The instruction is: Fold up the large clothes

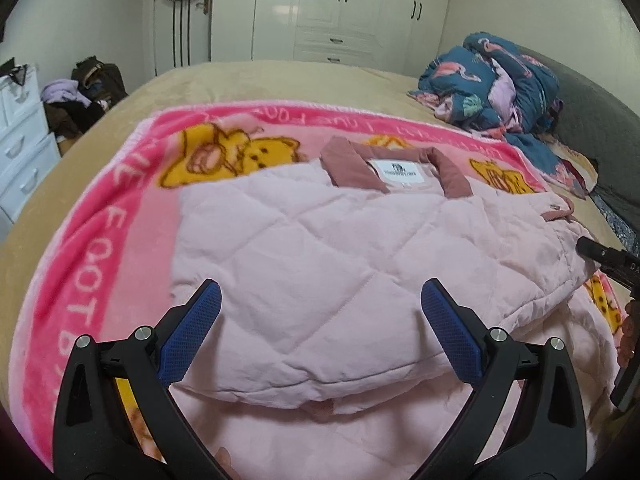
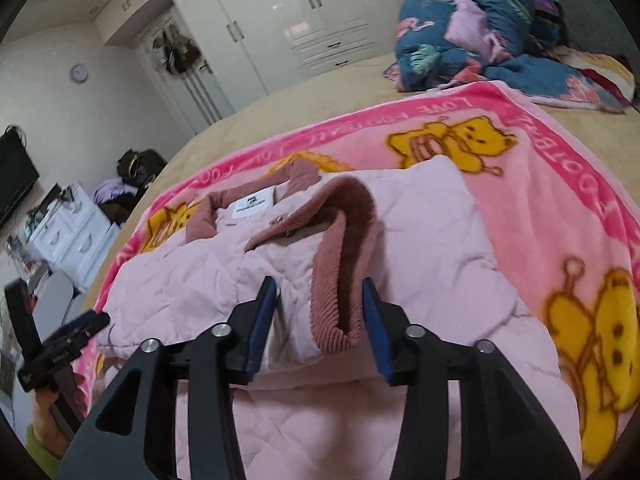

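- A bedroom: white wardrobes [image 1: 336, 4] line the far wall, and a wide bed [image 1: 248, 76] with a tan cover fills the middle of the room.
- Over the tan cover lies a bright pink blanket [image 1: 120, 200] printed with yellow cartoon bears and white lettering along its border.
- At the head of the bed sits a rumpled heap of dark blue bedding [image 1: 496, 84] with a flamingo print, well apart from the work.
- A white chest of drawers [image 1: 20, 148] stands off to the left side, with a pile of clothes and a dark bag beside it.
- The pale pink quilted jacket [image 1: 320, 264] lies on the blanket, partly folded, its dusty-rose collar and white neck label facing the wardrobes.
- The left claw [image 1: 320, 304] hovers over the near edge of the jacket with its blue pads spread wide, grasping nothing.
- The right claw [image 2: 320, 308] is at the jacket's right side, its jaws around a sleeve end with a ribbed rose cuff [image 2: 344, 280]; the cuff sits between the blue pads, with the right pad against it.
- The cuff end is raised off the jacket body and arches over it towards the collar.
- From the right wrist view, the left claw's black frame shows at the lower left edge, held in a person's hand [image 2: 48, 420].
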